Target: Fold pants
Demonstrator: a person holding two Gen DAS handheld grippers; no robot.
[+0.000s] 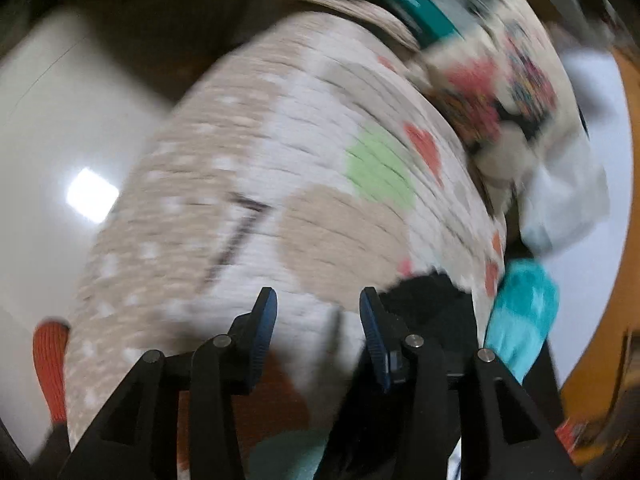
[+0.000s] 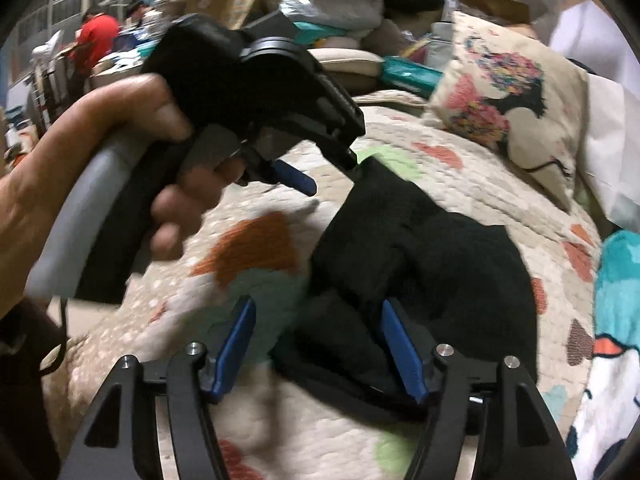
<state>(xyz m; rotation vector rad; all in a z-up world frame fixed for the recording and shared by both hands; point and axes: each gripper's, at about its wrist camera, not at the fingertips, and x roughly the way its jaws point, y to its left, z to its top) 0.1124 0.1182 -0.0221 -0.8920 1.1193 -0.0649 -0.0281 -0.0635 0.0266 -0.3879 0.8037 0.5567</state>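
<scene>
The black pants (image 2: 420, 256) lie bunched in a folded heap on a patterned quilt (image 2: 280, 420). My right gripper (image 2: 318, 308) is open, low over the near edge of the pants, with nothing between its blue pads. My left gripper (image 1: 318, 304) is open and empty above the quilt (image 1: 248, 184); a corner of the black pants (image 1: 428, 304) shows just right of its right finger. In the right wrist view the left gripper (image 2: 320, 176) is held in a hand above the far end of the pants. The left view is motion-blurred.
A printed cushion (image 2: 508, 108) lies at the back right of the bed. A turquoise and white blanket (image 2: 616, 320) is on the right. Piles of boxes and clothes (image 2: 328, 4) crowd the room behind. White floor (image 1: 60, 152) lies left of the bed.
</scene>
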